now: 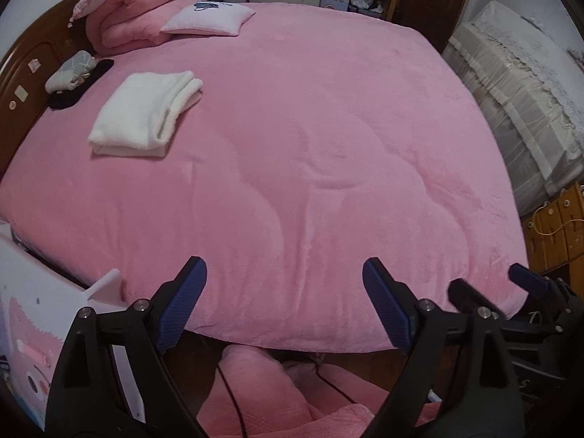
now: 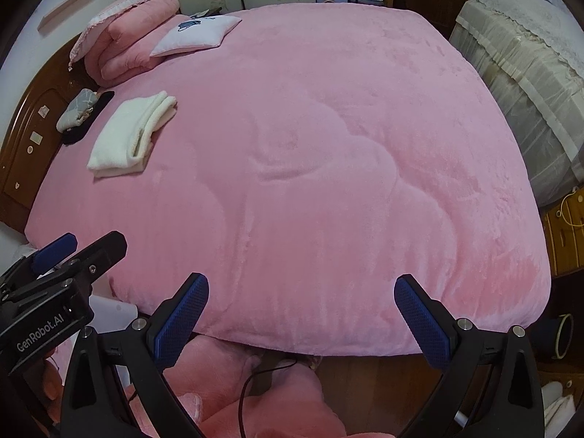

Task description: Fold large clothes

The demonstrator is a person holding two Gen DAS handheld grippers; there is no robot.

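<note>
Now: both spread, holding nothing | left gripper, right gripper above pink blanket | white folded cloth done | next: pick new clothes, lay flat.

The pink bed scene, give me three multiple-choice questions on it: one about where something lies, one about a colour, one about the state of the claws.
1. Where does the folded white towel lie on the pink plush bedspread?
A. near the wooden headboard
B. at the foot edge
C. on the floor

2. What colour are the claw pads?
A. red
B. blue
C. white

3. How do the left claw and right claw stand?
A. both shut on cloth
B. one open, one shut
C. both open, empty

Answers: 1 A, the towel sits beside the headboard. 2 B, the ribbed pads are blue. 3 C, each claw's fingers are spread wide with nothing between them.
</note>
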